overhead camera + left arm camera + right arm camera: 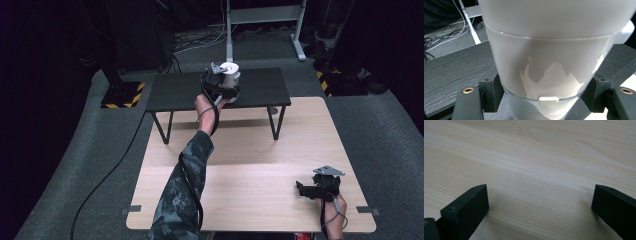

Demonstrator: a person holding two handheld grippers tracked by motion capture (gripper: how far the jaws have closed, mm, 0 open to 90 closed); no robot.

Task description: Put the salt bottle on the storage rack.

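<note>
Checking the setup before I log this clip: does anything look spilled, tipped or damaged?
Nothing stands out. The white container stands upright on the black shelf, held between the left gripper jaws. The right gripper is open over the wooden table. No spill or damage shows.

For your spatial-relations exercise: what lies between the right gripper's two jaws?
Nothing but bare light wooden table: in the right gripper view, the right gripper has its jaws spread wide apart over plain wood grain.

Camouflage sleeve; black grippers with grey plates, trailing cables.
</note>
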